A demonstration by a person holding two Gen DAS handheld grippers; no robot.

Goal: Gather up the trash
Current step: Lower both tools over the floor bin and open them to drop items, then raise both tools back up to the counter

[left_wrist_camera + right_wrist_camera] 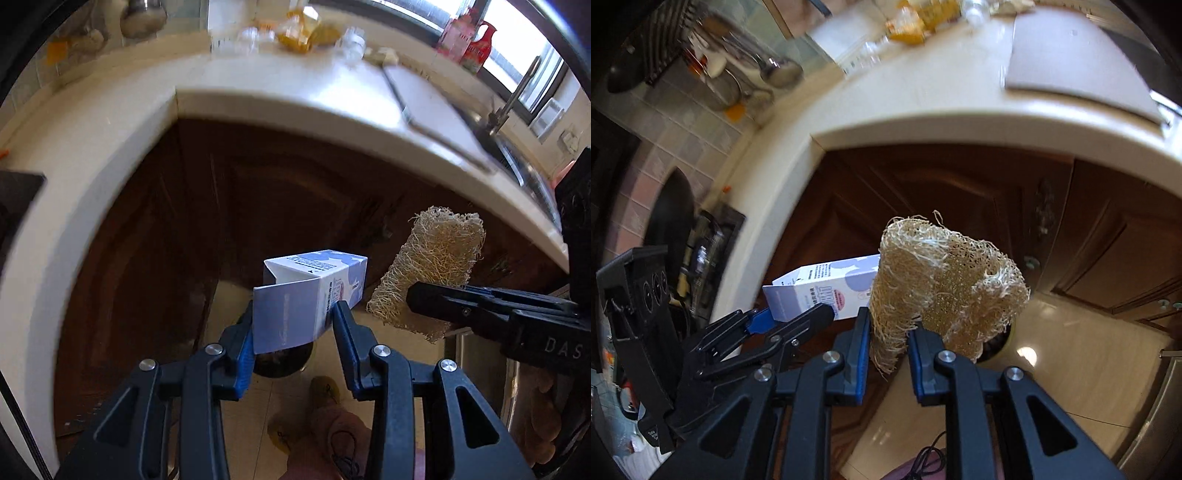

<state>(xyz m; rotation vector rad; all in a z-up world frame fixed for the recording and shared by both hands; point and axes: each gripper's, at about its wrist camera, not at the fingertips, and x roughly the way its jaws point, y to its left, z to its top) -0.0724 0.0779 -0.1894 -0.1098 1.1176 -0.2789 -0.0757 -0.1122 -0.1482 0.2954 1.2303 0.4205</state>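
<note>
My left gripper [293, 314] is shut on a white and blue milk carton [310, 291], its blue pads pressing on the carton's two sides. The carton hangs in the air in front of the dark wooden cabinets. My right gripper [888, 326] is shut on a straw-coloured loofah scrubber [942, 280], pinching its lower end. In the left wrist view the loofah [432, 262] hangs just right of the carton, with the right gripper [424, 291] reaching in from the right. In the right wrist view the carton [827, 288] and the left gripper [792, 317] sit to the left, behind the loofah.
A cream countertop [280, 99] curves above the brown cabinet doors [960, 192]. A grey board [1071, 62], a sink with a tap [513, 99] and yellow wrappers [306, 33] lie on it. Below are a dark round bin [282, 360], pale floor tiles [1071, 347] and a person's slippered feet [321, 417].
</note>
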